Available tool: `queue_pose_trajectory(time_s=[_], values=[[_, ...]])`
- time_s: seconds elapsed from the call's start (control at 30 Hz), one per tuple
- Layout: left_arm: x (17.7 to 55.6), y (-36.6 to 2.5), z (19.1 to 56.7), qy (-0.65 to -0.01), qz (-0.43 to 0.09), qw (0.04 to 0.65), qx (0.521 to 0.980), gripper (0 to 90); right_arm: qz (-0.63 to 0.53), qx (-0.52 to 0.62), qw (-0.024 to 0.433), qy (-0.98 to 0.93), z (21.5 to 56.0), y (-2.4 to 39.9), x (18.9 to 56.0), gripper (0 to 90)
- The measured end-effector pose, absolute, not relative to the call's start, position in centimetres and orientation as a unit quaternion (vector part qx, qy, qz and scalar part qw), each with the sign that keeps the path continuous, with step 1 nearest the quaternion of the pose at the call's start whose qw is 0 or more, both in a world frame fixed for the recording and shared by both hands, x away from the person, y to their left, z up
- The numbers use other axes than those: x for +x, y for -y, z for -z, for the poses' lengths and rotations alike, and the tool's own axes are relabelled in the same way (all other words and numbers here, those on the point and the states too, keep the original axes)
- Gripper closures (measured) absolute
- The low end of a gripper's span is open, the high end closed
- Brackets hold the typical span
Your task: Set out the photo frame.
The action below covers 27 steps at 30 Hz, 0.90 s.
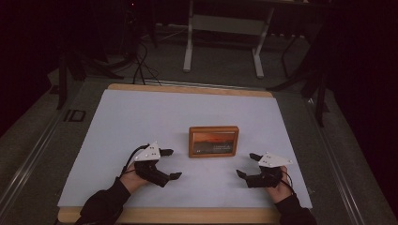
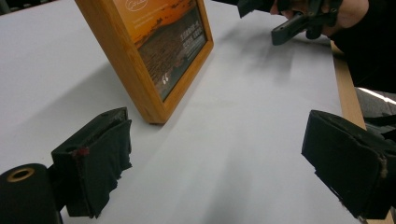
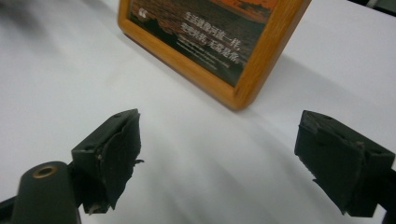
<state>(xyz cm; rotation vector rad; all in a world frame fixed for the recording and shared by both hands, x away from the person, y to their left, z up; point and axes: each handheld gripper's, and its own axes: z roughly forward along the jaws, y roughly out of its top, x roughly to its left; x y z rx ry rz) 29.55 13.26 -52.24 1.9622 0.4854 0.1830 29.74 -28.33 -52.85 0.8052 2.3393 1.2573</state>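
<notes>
A wooden picture frame [image 1: 213, 141] with an orange sunset print stands upright near the middle of the white table. My left gripper [image 1: 171, 164] rests open to the left of the frame, a short way from its lower left corner [image 2: 154, 116]. My right gripper [image 1: 248, 165] rests open to the right of the frame, near its lower right corner [image 3: 240, 100]. Nothing lies between either pair of jaws. In the left gripper view the right gripper [image 2: 261, 21] appears at the top, held by a hand.
The white table top [image 1: 141, 117] has a wooden edge [image 1: 187, 215] at the front and back. Beyond it are a grey floor, cables [image 1: 141, 65] and the white legs of another table [image 1: 225, 42].
</notes>
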Motion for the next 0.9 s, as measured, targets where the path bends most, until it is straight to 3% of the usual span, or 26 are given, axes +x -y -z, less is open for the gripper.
queue_pose_trajectory(time_s=[0.9], values=[[29.34,-13.33,52.13,-0.2,-0.083,0.528,0.821,8.5,-0.453,0.301,0.164,-0.823,53.15,29.4,29.27,12.7]])
